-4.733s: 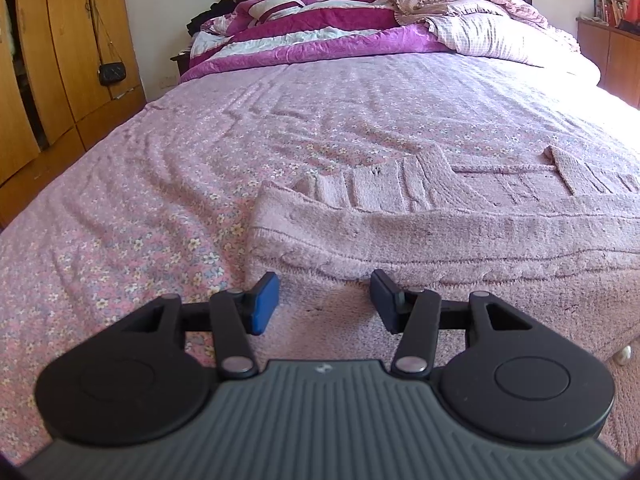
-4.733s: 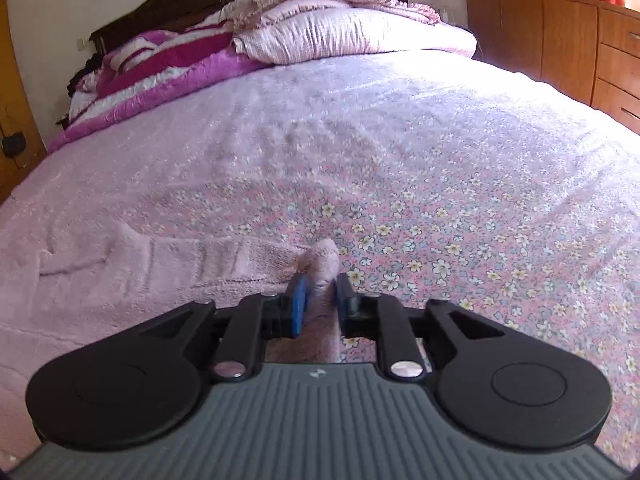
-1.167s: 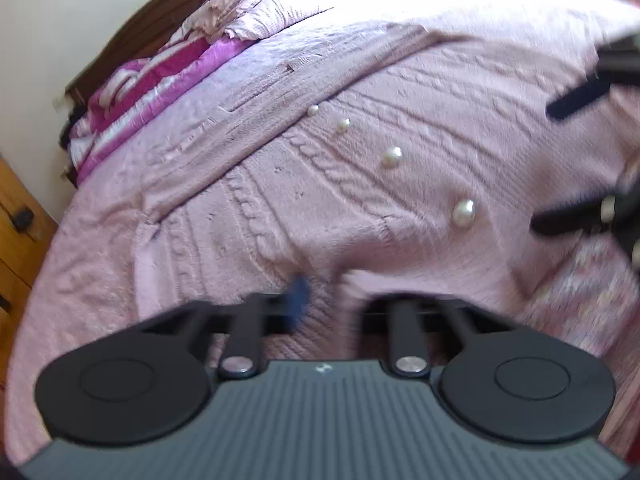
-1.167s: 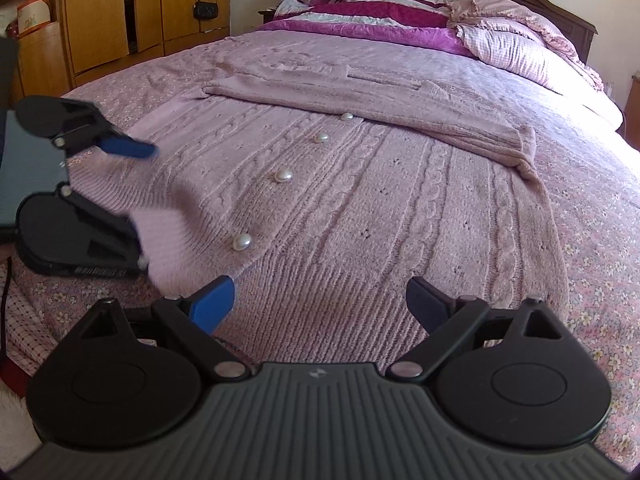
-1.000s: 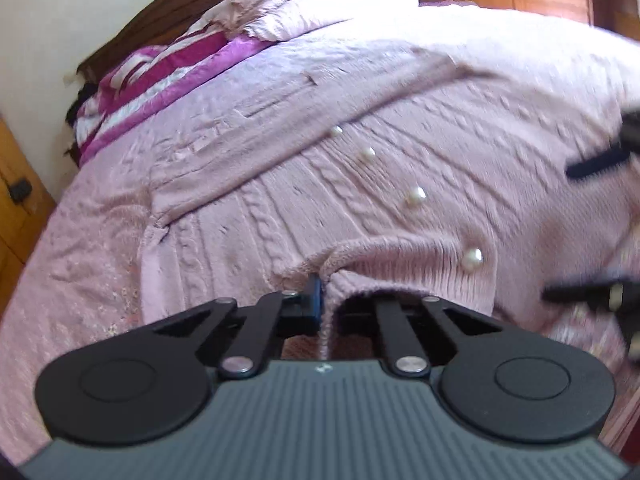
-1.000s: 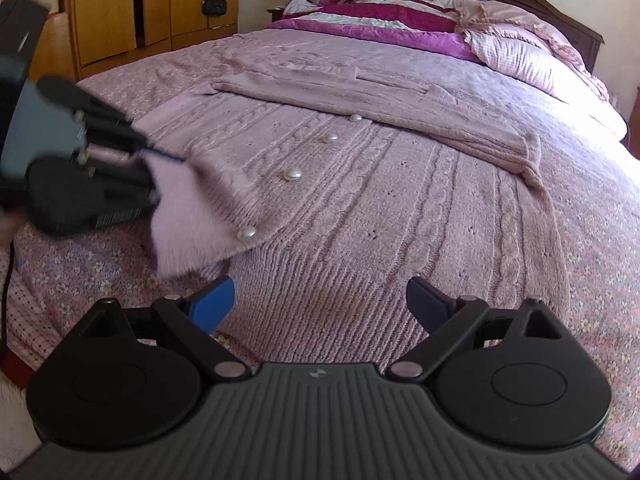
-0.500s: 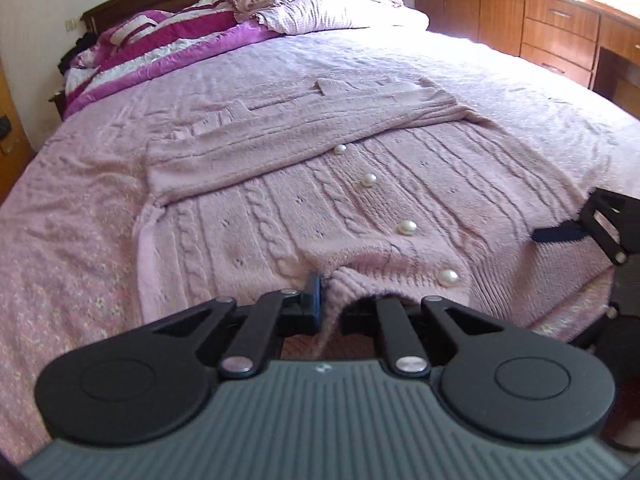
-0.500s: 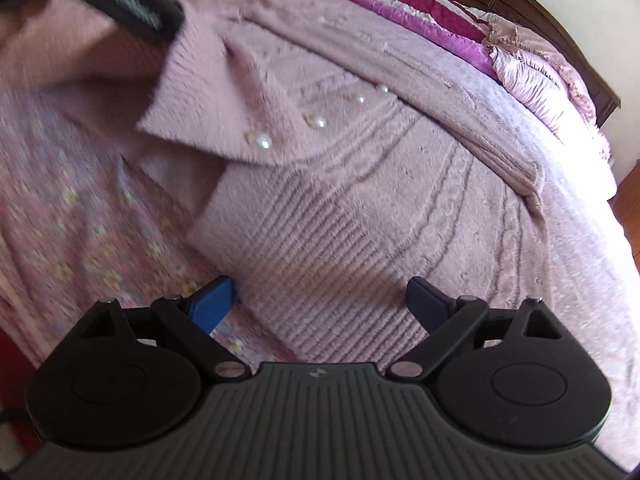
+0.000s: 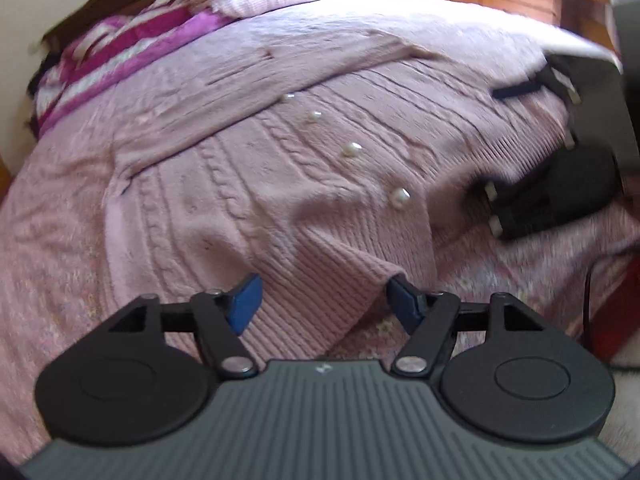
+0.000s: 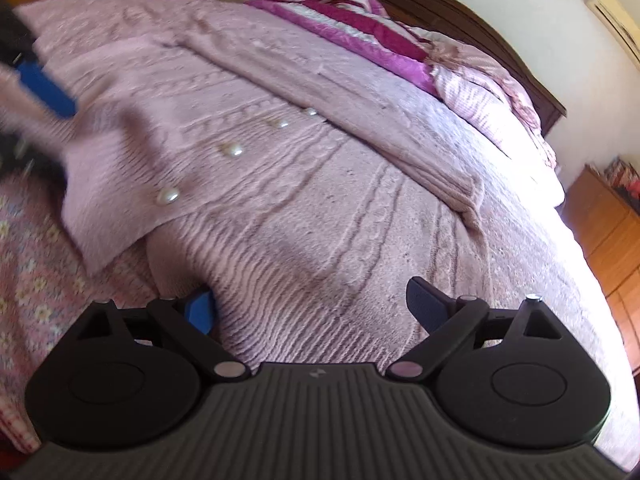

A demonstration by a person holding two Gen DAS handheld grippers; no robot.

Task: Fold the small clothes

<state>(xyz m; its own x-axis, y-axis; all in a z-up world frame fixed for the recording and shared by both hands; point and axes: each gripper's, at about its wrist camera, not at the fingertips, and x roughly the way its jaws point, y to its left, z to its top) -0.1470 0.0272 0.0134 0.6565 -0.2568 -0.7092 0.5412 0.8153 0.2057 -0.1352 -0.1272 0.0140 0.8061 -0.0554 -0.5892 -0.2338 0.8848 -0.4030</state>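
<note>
Looking from the left wrist, the left gripper is wide apart over the pink cardigan's ribbed hem near the bed's foot edge, and from the right wrist the right gripper gapes too, sleeves crossed, body unfolded.

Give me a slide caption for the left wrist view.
Open left gripper over the ribbed hem of a pink cardigan on the bed.

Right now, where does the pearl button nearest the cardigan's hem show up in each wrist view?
Left wrist view: the lowest pearl button sits right of centre, above the open left gripper.
Right wrist view: the same button sits left of centre, on the front flap.
Shared landmark: the magenta striped blanket at the head of the bed.
</note>
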